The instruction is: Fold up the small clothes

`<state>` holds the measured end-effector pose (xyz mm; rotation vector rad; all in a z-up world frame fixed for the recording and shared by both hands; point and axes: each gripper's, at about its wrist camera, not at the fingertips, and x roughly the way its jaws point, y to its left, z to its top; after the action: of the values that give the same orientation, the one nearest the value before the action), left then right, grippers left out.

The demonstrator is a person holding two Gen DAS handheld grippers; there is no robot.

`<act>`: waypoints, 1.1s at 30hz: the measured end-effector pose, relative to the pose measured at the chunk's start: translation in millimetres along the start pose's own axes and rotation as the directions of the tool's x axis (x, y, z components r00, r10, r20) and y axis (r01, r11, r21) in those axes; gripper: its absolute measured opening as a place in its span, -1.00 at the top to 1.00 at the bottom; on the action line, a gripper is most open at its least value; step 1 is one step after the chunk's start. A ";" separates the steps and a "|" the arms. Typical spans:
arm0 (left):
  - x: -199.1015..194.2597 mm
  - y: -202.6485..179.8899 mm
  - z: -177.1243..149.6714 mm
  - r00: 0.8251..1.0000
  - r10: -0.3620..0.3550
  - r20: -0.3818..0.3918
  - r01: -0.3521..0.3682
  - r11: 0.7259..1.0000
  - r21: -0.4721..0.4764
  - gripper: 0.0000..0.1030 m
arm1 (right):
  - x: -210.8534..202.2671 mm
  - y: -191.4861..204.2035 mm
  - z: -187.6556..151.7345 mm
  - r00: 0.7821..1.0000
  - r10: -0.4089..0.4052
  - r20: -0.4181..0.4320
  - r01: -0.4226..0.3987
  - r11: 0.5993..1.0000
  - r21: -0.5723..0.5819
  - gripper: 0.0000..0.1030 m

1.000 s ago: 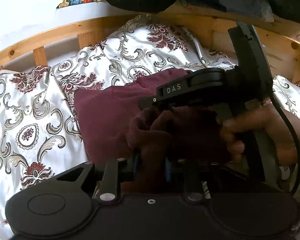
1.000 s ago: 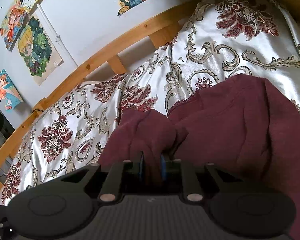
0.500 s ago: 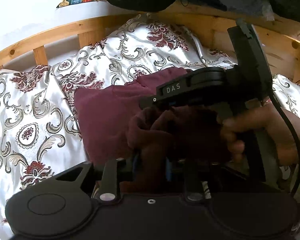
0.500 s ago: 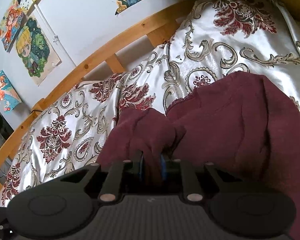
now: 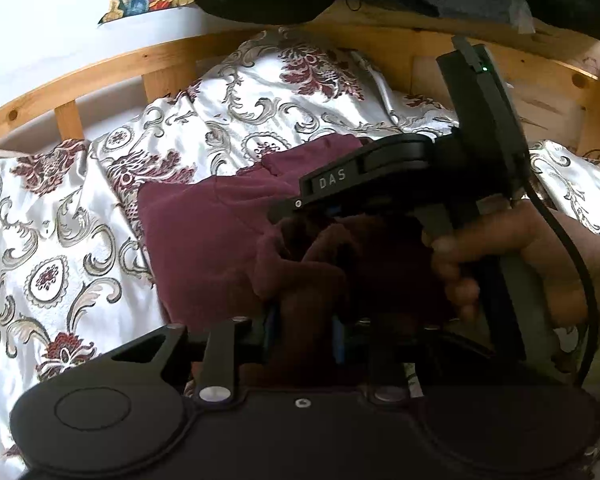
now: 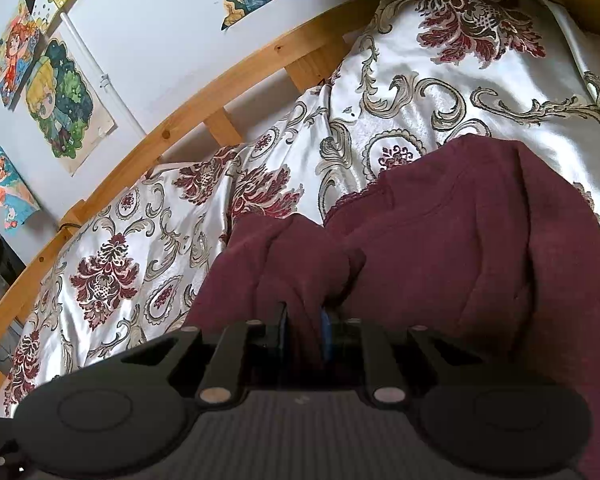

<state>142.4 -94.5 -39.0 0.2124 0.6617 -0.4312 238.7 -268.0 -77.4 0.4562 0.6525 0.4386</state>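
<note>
Maroon garment [image 6: 480,240] bunched, both hand-held grippers pinching folds

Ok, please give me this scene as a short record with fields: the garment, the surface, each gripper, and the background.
garment: maroon cloth, bunched at the near edge, the rest lying on the bedspread
surface: floral bedspread, white with dark red and grey pattern
left gripper: shut on a fold of the cloth
right gripper: shut on a fold of the cloth
person: hand holding the right gripper's handle
background: wooden rail, white wall, cartoon posters
</note>
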 end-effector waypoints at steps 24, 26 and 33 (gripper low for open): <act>17.5 -20.4 8.1 0.988 -0.153 0.035 0.152 0.988 0.026 0.46 | -24.0 -19.8 14.8 0.996 -0.071 0.063 0.074 0.996 -0.047 0.66; 14.4 -21.1 9.5 0.984 -0.170 0.061 0.170 0.985 0.015 0.46 | -28.8 -20.2 17.1 0.995 -0.063 0.081 0.067 0.996 -0.050 0.67; 9.6 -36.0 11.5 0.962 -0.259 0.086 0.255 0.965 0.058 0.65 | -36.8 -37.3 25.7 0.997 -0.017 0.072 0.014 0.999 0.043 0.53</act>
<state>139.2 -133.4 -38.1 0.1491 0.5897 -0.7026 238.4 -324.2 -61.7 0.5049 0.5956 0.3923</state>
